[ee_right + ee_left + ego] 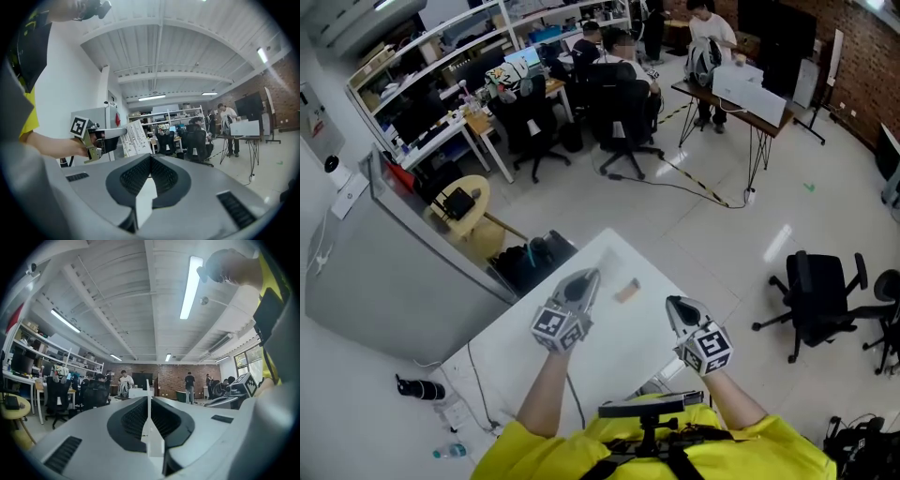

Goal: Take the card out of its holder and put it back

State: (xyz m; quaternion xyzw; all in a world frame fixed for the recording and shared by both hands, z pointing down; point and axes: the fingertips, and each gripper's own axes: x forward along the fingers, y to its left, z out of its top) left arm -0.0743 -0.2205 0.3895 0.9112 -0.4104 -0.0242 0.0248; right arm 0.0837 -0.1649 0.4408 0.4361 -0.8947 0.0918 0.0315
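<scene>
Over the white table (609,352) both grippers are held up in the air. My left gripper (587,281) (149,401) is shut on a thin white card (136,137). Its own view shows the card edge-on as a sliver (148,389) rising past the jaw tips. In the right gripper view the left gripper (119,133) points right and the card sticks out beyond its tips. A small tan holder (626,292) lies on the table between the grippers, a little ahead of them. My right gripper (677,305) (151,159) is shut with nothing in it.
A grey cabinet (384,272) stands left of the table and a black bin (530,262) sits at its far corner. A black office chair (820,300) is on the floor to the right. People sit at desks (609,56) far behind.
</scene>
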